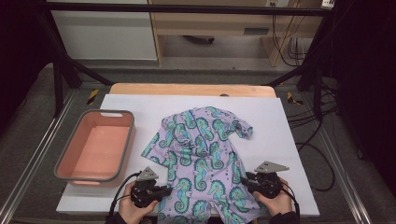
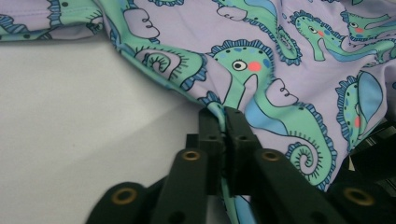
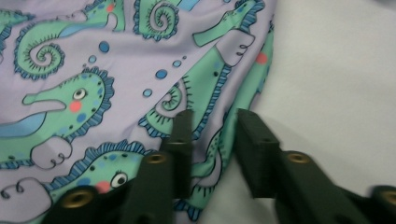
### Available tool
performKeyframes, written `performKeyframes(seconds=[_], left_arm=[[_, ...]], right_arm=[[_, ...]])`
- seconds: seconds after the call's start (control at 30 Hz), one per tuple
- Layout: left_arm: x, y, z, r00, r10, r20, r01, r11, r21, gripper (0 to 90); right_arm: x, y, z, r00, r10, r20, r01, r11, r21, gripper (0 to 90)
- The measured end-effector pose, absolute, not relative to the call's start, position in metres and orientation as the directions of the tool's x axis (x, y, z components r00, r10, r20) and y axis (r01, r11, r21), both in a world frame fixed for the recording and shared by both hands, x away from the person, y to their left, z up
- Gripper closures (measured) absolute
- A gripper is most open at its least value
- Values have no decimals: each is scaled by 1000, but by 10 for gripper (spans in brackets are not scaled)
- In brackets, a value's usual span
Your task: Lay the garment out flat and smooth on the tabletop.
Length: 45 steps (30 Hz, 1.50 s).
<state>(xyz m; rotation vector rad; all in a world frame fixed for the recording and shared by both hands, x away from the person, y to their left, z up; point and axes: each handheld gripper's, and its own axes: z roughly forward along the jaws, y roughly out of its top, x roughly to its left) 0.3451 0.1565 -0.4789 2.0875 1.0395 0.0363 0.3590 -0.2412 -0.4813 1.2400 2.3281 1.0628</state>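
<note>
Nearest the person, both hands sit at the counter's (image 1: 289, 140) front edge, each w/ a hand-held gripper on the garment's near hem. Left hand-held gripper (image 2: 223, 122) is clenched on the seahorse-print garment (image 1: 201, 154): in the left gripper view its jaws meet on a fold of the left edge, cloth pinched between them. Right hand-held gripper (image 3: 212, 128) is released; in the right gripper view its jaws stand apart, straddling the garment's right edge, one jaw over the print, the other over bare white counter, nothing pinched yet.

Key relation: fabric edge lies right between the right jaws, so closing them should take it w/o much reaching. Garment's long axis runs away from the person, near hem to far top, roughly centred btwn the two grippers; each is about equally near its own corner.

Farther out, the garment's upper part is rumpled, a sleeve flopped to the right. Left of it, apart from the cloth, a pink bin (image 1: 70, 163) w/ grey rim.
</note>
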Motion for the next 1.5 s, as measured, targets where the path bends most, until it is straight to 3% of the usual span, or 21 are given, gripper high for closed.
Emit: performKeyframes(seconds=[0.03, 0.2, 0.27, 0.37, 0.4, 0.47, 0.53, 0.63, 0.73, 0.8, 1.0, 1.13, 1.23, 1.37, 1.4, 1.5], left_arm=[[344, 157, -478, 668, 682, -298, 663, -362, 655, 879], [333, 174, -472, 695, 652, -302, 645, -382, 662, 882], [332, 179, -471, 711, 640, -291, 627, -389, 675, 863], [339, 180, -468, 687, 673, -275, 623, -351, 699, 606], [344, 179, -468, 678, 682, -276, 625, -337, 704, 564], [354, 177, -468, 651, 706, -279, 636, -306, 709, 527], [364, 173, -471, 631, 721, -286, 650, -290, 702, 537], [371, 167, -476, 619, 734, -280, 662, -296, 688, 611], [370, 163, -478, 612, 747, -260, 666, -309, 679, 731], [369, 164, -478, 619, 737, -271, 672, -318, 669, 875], [367, 168, -474, 635, 722, -275, 658, -320, 681, 892], [367, 167, -474, 641, 721, -262, 647, -324, 691, 881], [369, 164, -474, 639, 726, -254, 634, -311, 708, 723], [373, 160, -475, 633, 734, -246, 635, -310, 708, 633], [373, 158, -477, 633, 731, -254, 640, -309, 703, 638], [371, 157, -479, 636, 735, -235, 633, -323, 704, 714]], right_arm=[[357, -241, -480, -590, 804, 79, 591, 364, 720, 873], [335, -252, -466, -607, 780, 153, 612, 335, 716, 885], [326, -251, -465, -626, 756, 193, 614, 325, 719, 788], [331, -246, -467, -611, 777, 151, 583, 313, 750, 583], [336, -245, -467, -596, 792, 135, 578, 305, 757, 524], [348, -244, -469, -575, 811, 107, 574, 306, 760, 529], [359, -242, -473, -562, 820, 106, 584, 303, 753, 556], [369, -237, -480, -562, 820, 110, 606, 318, 729, 666], [368, -235, -480, -589, 802, 100, 602, 353, 717, 855], [363, -237, -476, -588, 802, 106, 600, 345, 721, 892], [343, -244, -466, -605, 776, 178, 614, 312, 725, 888], [345, -237, -466, -597, 795, 111, 596, 347, 724, 884], [357, -241, -470, -574, 815, 82, 608, 357, 710, 894], [362, -244, -475, -558, 826, 77, 617, 350, 705, 891], [362, -245, -474, -559, 826, 70, 612, 355, 706, 870], [369, -250, -471, -549, 834, 65, 585, 327, 742, 688]])
